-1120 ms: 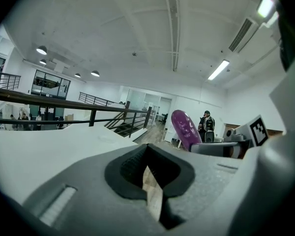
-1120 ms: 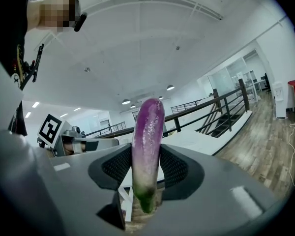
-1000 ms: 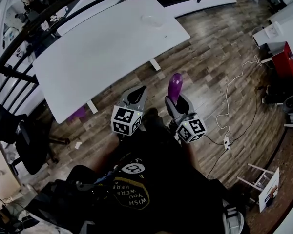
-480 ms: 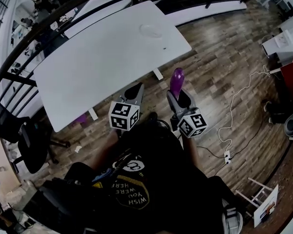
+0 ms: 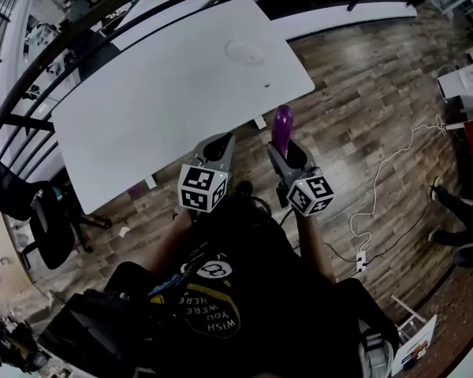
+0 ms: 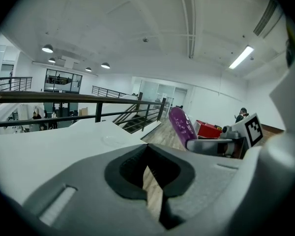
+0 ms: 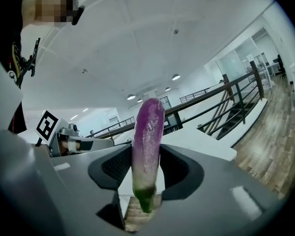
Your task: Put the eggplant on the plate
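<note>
- Right tongs (image 7: 145, 180): jaws stand wide and are clamped on the eggplant (image 7: 147, 132). The pads grip the pale lower part just above the green stem end.
- The eggplant stands nearly upright, purple body well above the jaws and stem tip poking out below. It is in the air in front of me, over the wood floor and short of the table (image 5: 142, 109).
- Left tongs (image 6: 152, 183): jaws together with only a thin slit between them, nothing held. They sit just beside the right tongs.
- The plate (image 5: 247, 51) looks clear or very pale. It sits toward the far edge of the table, well apart from the eggplant.
- Handling, my judgement: the eggplant is light, long and slim, firm with a little give, and its skin is glossy, so probably slick.
- The grip is low on the narrow end, so most of the length is unsupported above it. I expect it to want to pivot or slide in the pads if I tilt or jolt it.
- A hold nearer the middle would be steadier. With this one, I would keep the clamp firm without bruising the skin.
- To set it down I would tip it flat close over the plate before letting go. The round body may roll.
- The plate looks light and may skid on the smooth top if bumped.
</note>
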Motion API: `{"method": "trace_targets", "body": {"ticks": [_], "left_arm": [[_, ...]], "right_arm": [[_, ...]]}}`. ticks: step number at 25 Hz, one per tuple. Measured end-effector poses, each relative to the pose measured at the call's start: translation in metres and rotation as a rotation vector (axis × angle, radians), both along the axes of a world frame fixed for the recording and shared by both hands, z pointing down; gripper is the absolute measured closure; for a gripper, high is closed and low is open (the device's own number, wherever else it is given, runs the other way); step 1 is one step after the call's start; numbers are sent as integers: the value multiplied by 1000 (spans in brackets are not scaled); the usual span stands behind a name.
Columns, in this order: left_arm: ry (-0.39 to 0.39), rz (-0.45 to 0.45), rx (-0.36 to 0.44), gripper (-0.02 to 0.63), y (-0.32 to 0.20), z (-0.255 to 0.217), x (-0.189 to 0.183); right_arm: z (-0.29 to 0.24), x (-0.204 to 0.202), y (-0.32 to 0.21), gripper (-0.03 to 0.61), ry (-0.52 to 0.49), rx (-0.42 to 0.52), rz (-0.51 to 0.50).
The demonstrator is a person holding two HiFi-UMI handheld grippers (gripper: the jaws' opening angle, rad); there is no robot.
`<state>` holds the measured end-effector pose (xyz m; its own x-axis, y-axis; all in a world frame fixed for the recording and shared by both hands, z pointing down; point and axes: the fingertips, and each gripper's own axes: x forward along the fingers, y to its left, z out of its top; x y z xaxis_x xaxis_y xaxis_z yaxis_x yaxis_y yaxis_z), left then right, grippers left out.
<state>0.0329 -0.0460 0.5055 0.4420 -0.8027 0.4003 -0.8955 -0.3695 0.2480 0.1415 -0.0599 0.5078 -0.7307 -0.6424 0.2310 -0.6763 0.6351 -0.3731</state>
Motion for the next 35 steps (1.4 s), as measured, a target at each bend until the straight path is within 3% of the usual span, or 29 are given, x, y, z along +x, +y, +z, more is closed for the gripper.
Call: {"method": "trace_targets", "body": {"ticks": [10,14,18,21,26,30,35], "left_arm": [[38,-10,-21,609,-133,38,-43],[67,-4,-25,609,-198,52,-58],[65,6,-28,609,-244,63,-61],[46,-30,-85,609,-267,93,-68],[29,-104,-140,609,-277,107,-79],[50,-201,-186,609,-257,116,-94],[78,-281,-231,609,-232,120,-108]], "right_arm": [[47,-60,-141,396,111,-15,-114],[66,-84,-207,396,200,8,-159],[113,-90,-262,396,321,-47,-211],[152,-96,-296,396,442,-96,-293],[217,-115,-352,396,727,-102,-509],[266,-126,-384,396,933,-120,-615],[287,-134,-400,396,1049,-133,-651]]}}
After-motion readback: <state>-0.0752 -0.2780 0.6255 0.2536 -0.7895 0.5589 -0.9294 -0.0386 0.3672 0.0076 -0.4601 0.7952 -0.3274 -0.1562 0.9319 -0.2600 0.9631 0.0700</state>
